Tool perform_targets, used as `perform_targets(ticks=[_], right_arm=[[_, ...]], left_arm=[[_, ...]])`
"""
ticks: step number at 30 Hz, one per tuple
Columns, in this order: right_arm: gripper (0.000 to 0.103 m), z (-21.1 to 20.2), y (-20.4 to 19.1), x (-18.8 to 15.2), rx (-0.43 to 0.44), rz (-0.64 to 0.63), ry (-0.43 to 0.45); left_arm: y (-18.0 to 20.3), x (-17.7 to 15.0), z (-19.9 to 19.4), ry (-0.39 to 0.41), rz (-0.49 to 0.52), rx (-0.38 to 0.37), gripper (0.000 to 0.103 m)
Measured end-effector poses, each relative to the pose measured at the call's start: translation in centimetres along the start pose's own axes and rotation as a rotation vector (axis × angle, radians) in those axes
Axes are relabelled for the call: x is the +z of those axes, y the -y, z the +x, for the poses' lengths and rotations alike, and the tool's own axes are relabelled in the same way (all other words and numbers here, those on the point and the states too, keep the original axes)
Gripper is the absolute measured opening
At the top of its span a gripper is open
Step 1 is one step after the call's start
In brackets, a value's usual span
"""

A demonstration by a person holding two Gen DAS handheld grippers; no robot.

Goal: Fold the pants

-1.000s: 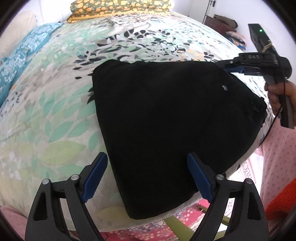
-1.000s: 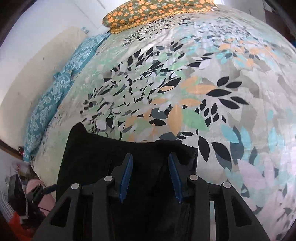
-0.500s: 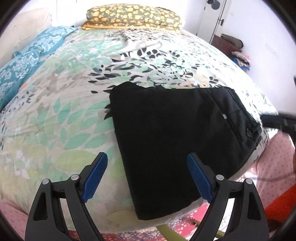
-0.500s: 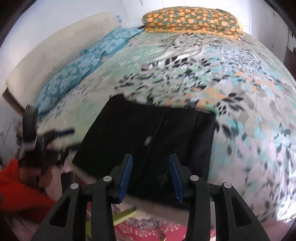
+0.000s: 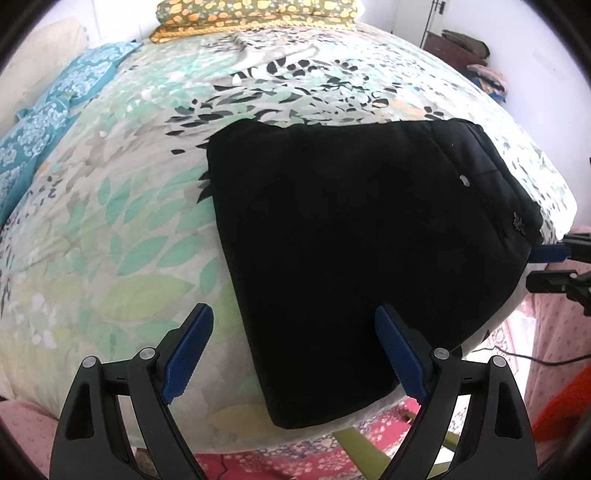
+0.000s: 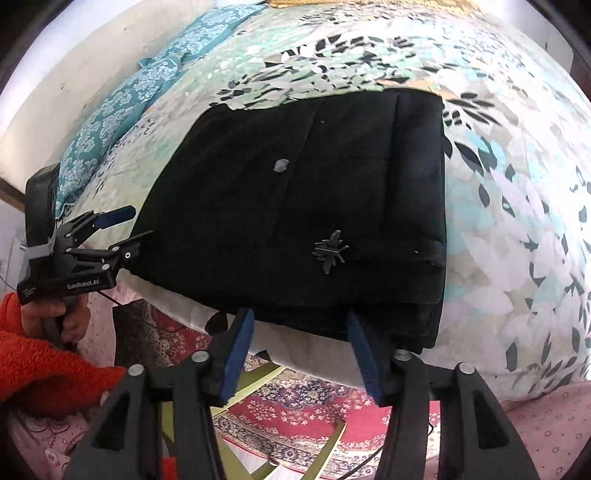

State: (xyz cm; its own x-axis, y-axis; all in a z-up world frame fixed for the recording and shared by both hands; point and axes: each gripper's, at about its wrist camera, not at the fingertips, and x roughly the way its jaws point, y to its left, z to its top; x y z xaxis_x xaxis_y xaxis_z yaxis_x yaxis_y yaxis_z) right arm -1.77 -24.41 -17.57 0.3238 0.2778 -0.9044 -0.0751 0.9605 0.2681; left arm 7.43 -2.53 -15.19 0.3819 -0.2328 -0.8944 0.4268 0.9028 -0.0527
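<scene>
On the bed [image 5: 110, 229]:
pants: [image 5: 362, 236] folded, flat at the edge.
Left hand-held gripper: [image 5: 295, 350] spread, empty.
Right hand-held gripper: [image 6: 301, 354] just been opening, empty.

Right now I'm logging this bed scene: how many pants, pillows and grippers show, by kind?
Pants: 1, black, folded on the bed
Pillows: 1 orange-patterned
Grippers: 2, left gripper and right gripper, both open, holding nothing; the right one's jaws have just been opening
Total: 4
</scene>
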Motion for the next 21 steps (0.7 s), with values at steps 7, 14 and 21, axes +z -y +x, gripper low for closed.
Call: perform_targets(ticks=[7,14,21], right_arm=[[0.070,-3.1,-1.2,0.2,-0.017,-0.047,0.136],[0.071,-2.8,-1.3,0.4,-0.015,-0.026,0.144],[0.071,-2.5,-1.5,0.3,-0.014,-0.033,0.145]], left_arm=[[-0.2,0.2,-0.8,0.023,-0.001,0.018,0.090],[-0.5,0.2,-1.1,0.031,-0.003,0.039,0.090],[-0.6,0.1,-1.1,0.030,-0.005,0.053,0.090]])
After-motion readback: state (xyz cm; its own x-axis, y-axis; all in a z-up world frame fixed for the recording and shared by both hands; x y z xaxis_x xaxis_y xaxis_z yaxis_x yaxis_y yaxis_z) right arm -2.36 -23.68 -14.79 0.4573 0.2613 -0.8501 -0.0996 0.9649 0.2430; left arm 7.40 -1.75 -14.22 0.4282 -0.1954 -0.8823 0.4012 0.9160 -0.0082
